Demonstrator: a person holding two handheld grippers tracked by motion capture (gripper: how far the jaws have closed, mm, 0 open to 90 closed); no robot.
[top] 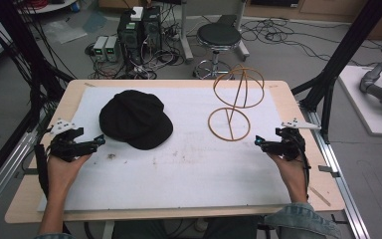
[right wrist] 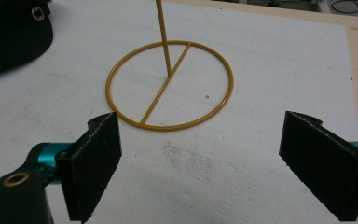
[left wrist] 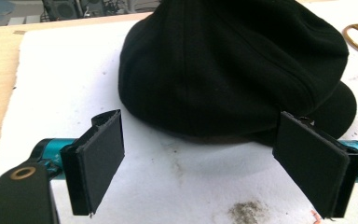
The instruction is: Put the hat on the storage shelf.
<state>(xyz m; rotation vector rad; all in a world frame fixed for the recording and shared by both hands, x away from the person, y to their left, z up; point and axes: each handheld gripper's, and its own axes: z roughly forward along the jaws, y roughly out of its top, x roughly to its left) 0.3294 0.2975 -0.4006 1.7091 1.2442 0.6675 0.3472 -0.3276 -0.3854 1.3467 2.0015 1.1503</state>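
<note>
A black cap (top: 135, 119) lies on the white mat (top: 179, 169), left of the middle; in the left gripper view the cap (left wrist: 233, 65) sits just beyond the jaws. A gold wire hat stand (top: 236, 102) rises at the right, its ring base (right wrist: 170, 86) flat on the mat. My left gripper (top: 101, 141) rests at the mat's left edge, open, with nothing between its pads (left wrist: 100, 163). At the right edge my right gripper (top: 257, 142) points at the stand's base, also open and empty, its pads (right wrist: 95, 163) wide apart.
The wooden table (top: 288, 89) shows around the mat. Behind it stand a black stool (top: 219, 37) and electronics boxes (top: 139, 27) with cables on the floor. Black frame posts (top: 338, 59) flank the table. Dirty smudges (top: 112, 156) mark the mat.
</note>
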